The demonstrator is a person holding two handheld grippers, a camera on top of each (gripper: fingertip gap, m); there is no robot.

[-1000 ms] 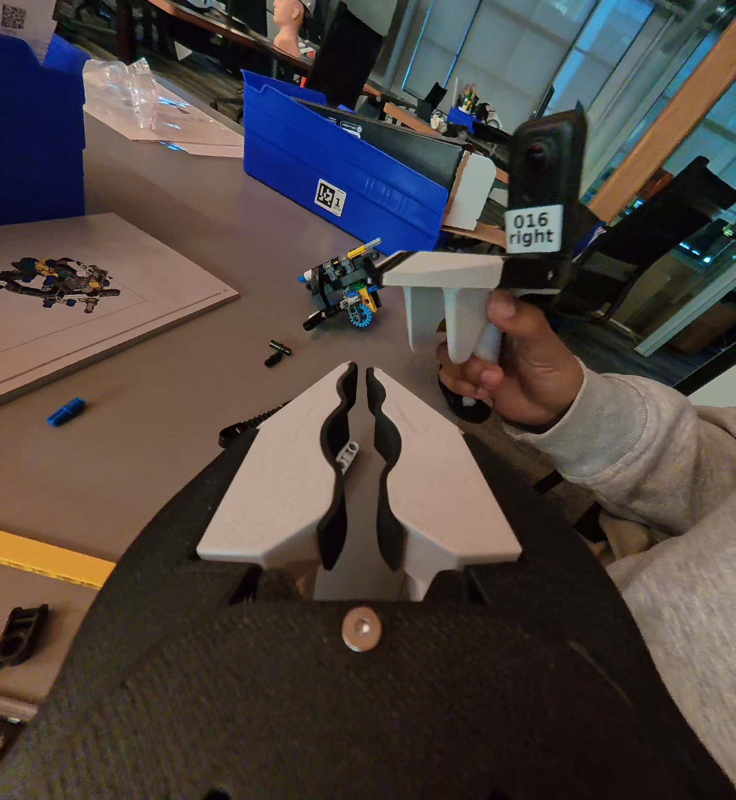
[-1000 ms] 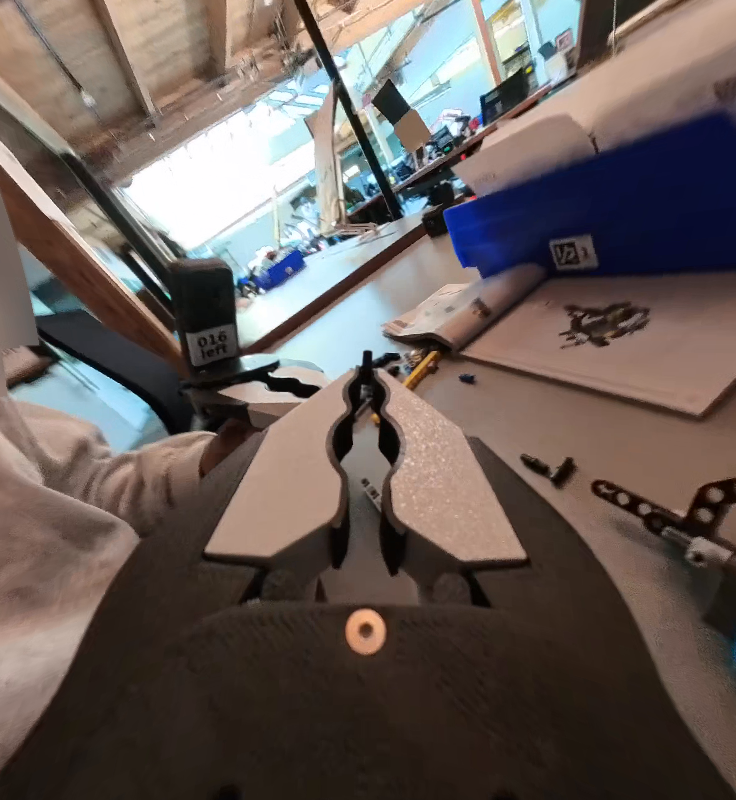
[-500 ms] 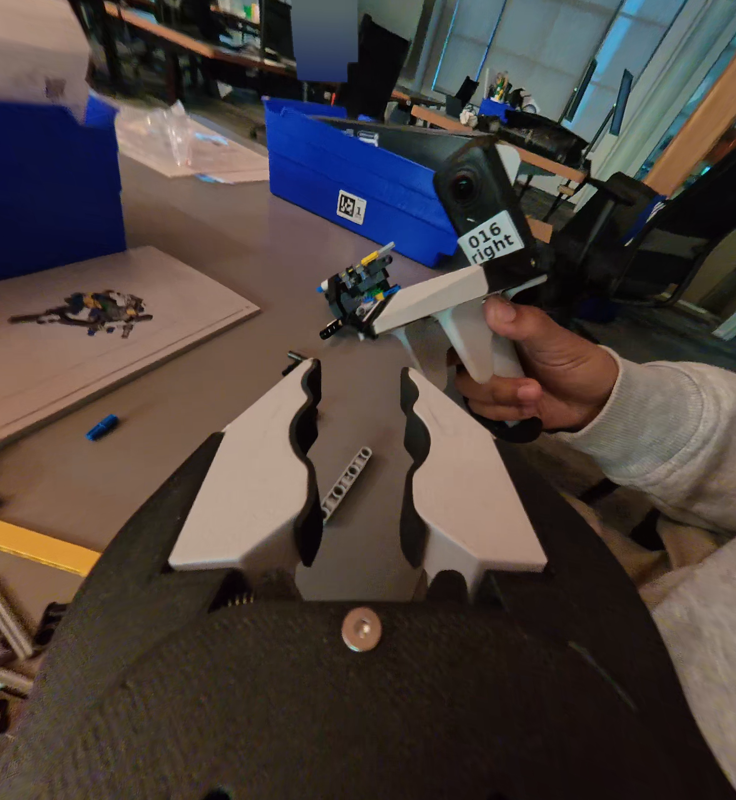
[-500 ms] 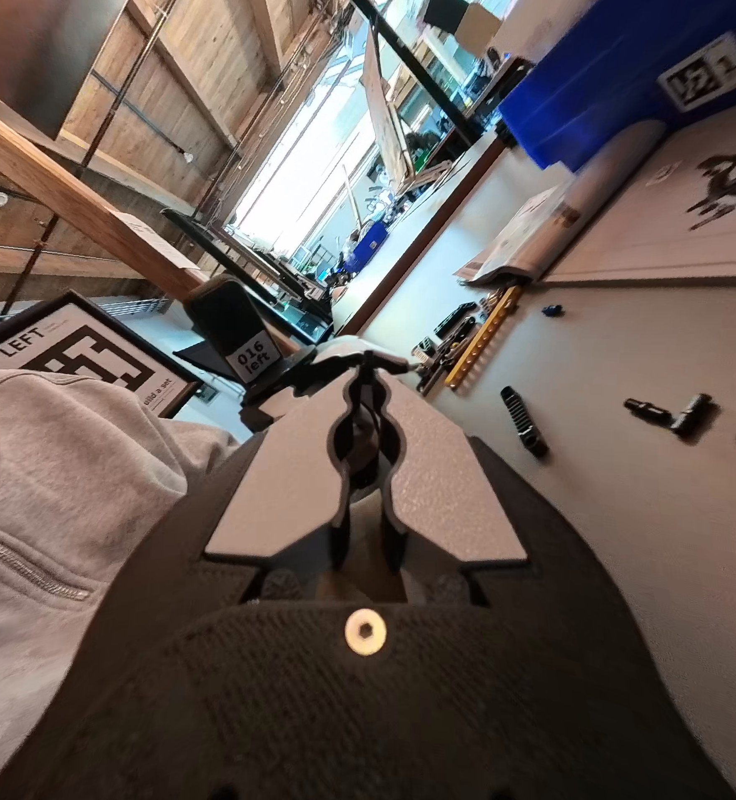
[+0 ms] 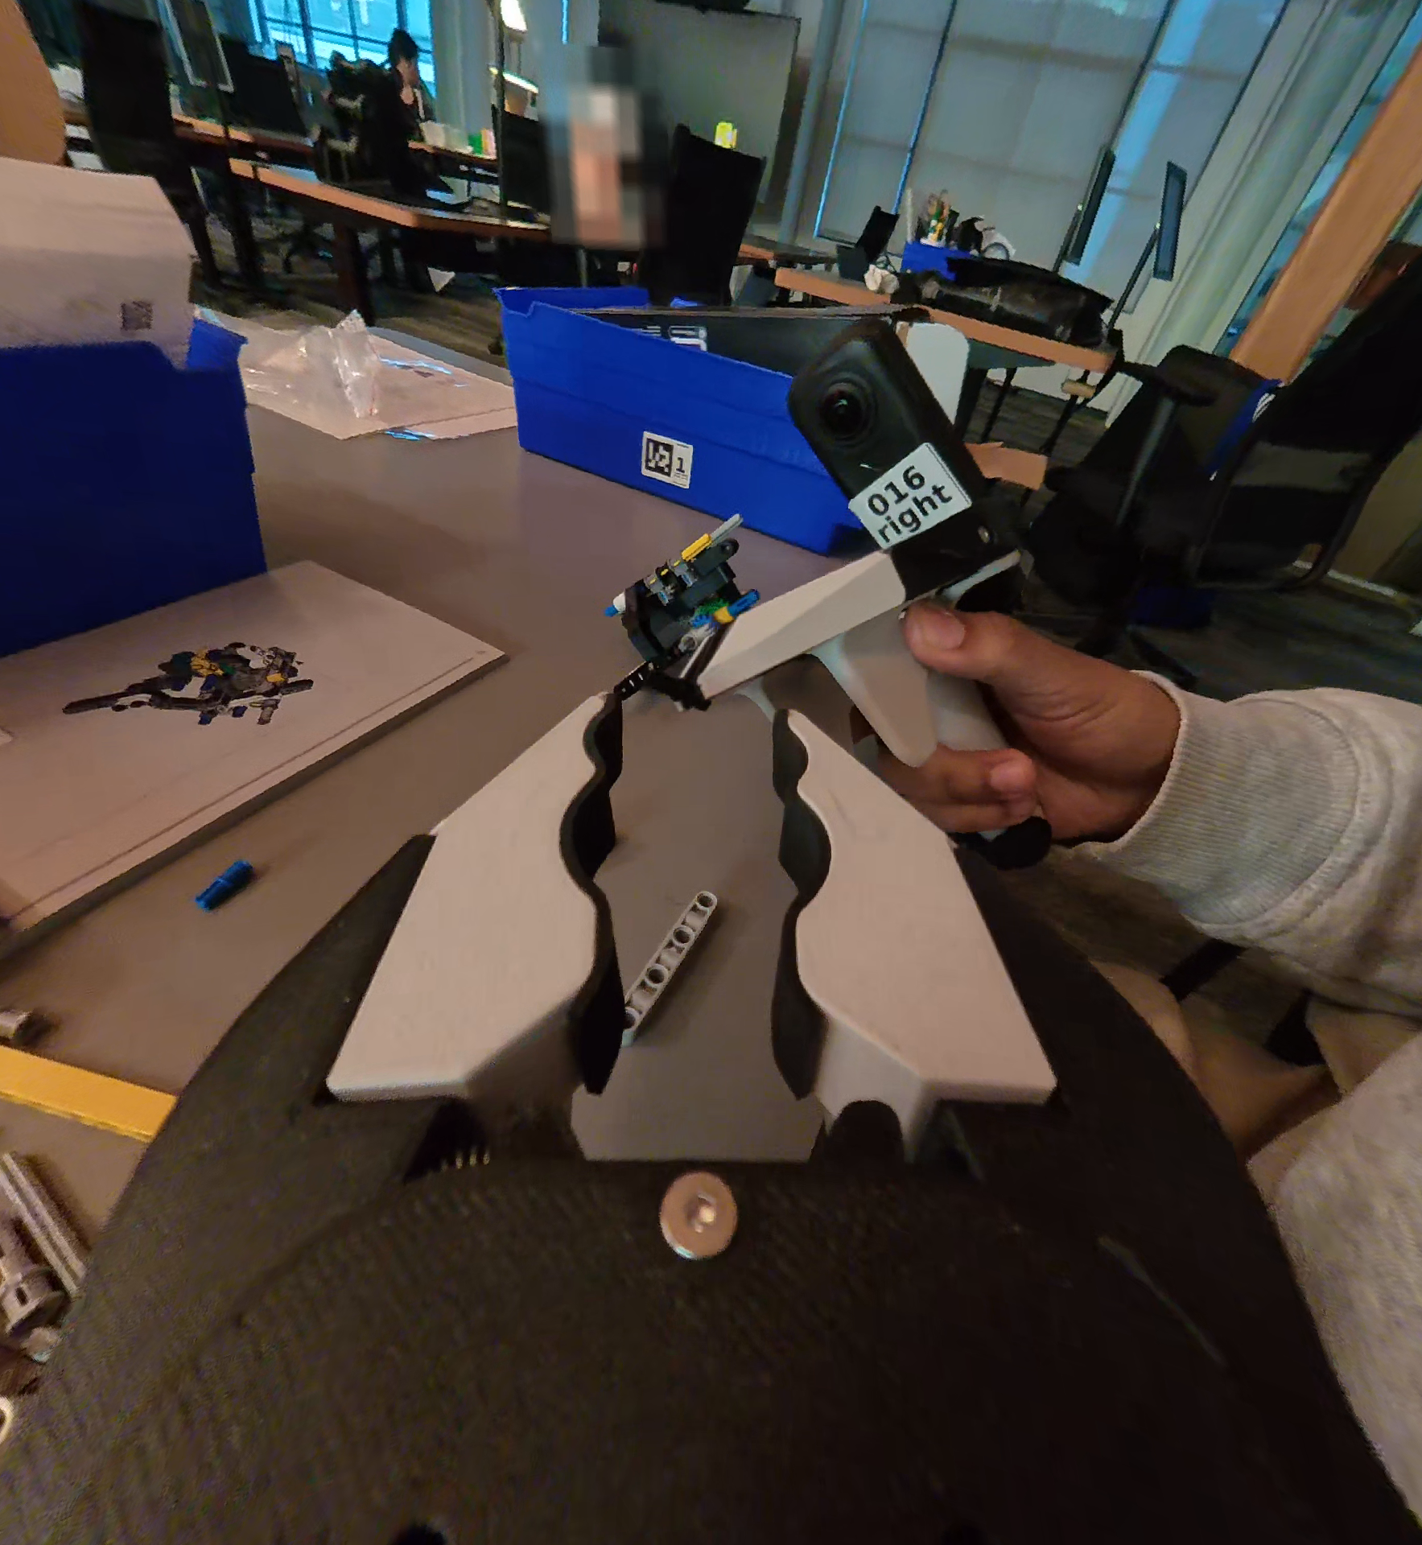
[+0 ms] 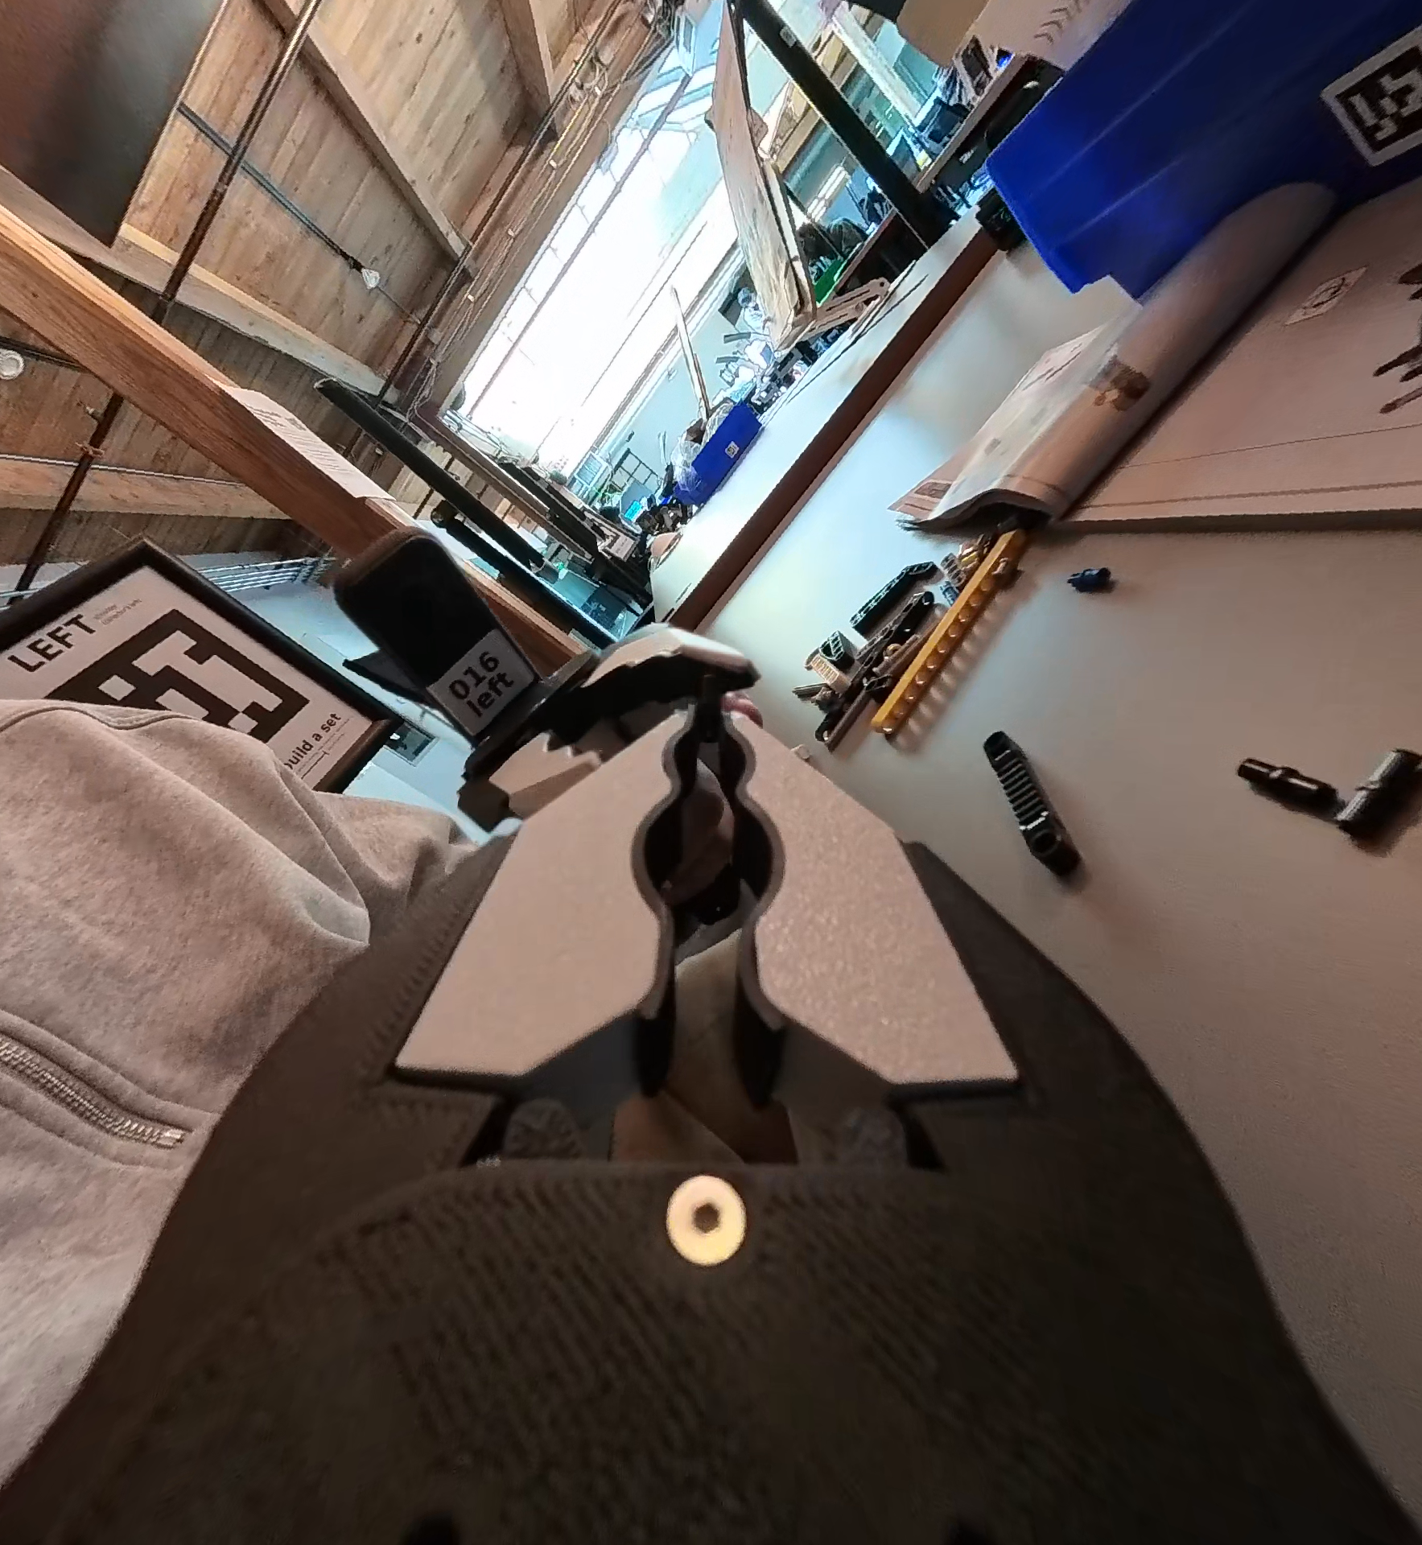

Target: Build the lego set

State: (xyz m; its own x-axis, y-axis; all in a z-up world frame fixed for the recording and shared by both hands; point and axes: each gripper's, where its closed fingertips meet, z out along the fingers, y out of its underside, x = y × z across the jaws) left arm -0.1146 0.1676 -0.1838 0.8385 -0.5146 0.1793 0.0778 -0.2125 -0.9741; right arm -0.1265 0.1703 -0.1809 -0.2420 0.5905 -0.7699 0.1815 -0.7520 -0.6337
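My left gripper [image 5: 695, 723] is open and empty, low over the grey table. A light grey beam with holes [image 5: 670, 953] lies flat on the table between its fingers. My right gripper [image 5: 695, 673] is held by a hand just beyond the left fingertips. It is shut on a thin black part of the small multicoloured lego assembly [image 5: 678, 598], held off the table. In the right wrist view my right gripper [image 6: 707, 740] is rolled sideways, and only a black sliver of the assembly [image 6: 700, 711] shows between the tips. The left gripper [image 6: 649, 677] sits right behind it.
An open instruction booklet [image 5: 189, 736] lies at left, with blue bins [image 5: 674, 418] behind. A blue pin [image 5: 224, 884], a yellow beam [image 5: 47, 1083] and grey parts [image 5: 22, 1254] lie at lower left. A black ribbed piece [image 6: 1029, 803] and black pins [image 6: 1343, 786] lie on the table. Only a small space, under 4 cm, lies between the two pairs of fingers. Left tips and right tips are each some 15 cm from the blue pin [image 5: 224, 884]. It is also in sight in the right wrist view [image 6: 1093, 577].
My left gripper has opened and let go of the grey beam, which now lies on the table. My right gripper has lifted and rolled with the assembly toward the left gripper.
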